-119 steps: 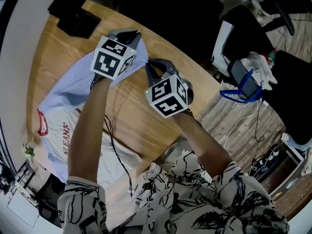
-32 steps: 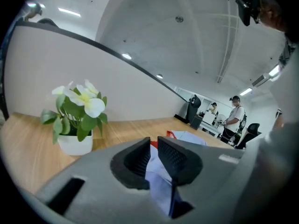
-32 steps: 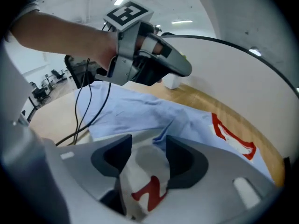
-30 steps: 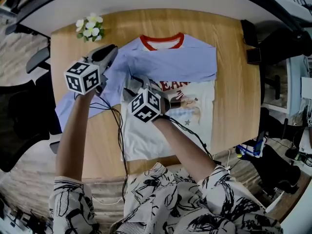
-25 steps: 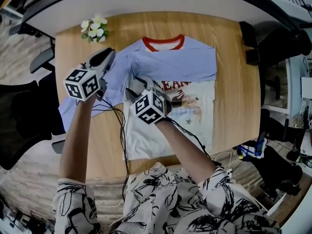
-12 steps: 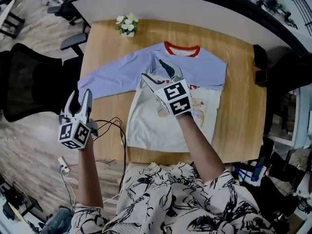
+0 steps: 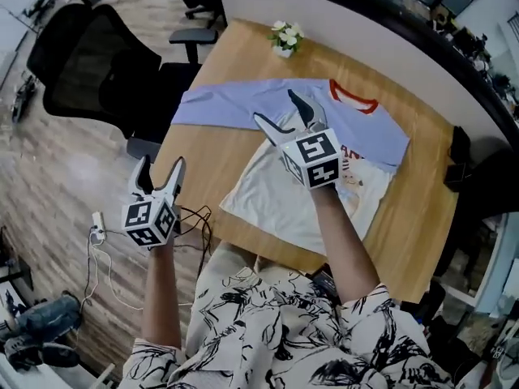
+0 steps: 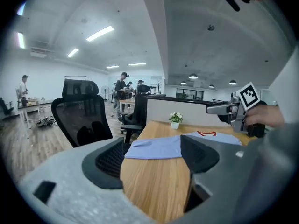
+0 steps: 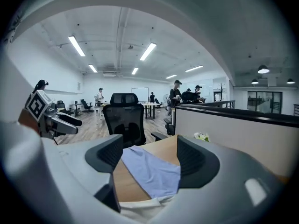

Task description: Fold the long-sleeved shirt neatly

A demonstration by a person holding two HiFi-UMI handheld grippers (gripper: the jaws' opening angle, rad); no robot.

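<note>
The left gripper (image 7: 161, 167) has swung back off the desk's (image 7: 203, 159) near-left edge, its jaws just opened and empty. The right gripper (image 7: 279, 110), jaws likewise just opened and empty, has lifted above the shirt (image 7: 280, 197). Beyond them, the released sleeve (image 7: 231, 108) lies stretched flat on the desk, probably ready to be folded inward.

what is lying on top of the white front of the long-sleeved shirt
A light blue sleeve lies folded across the chest of the white and blue long-sleeved shirt. It covers the top of the printed picture; what lies beneath the fold cannot be seen.
</note>
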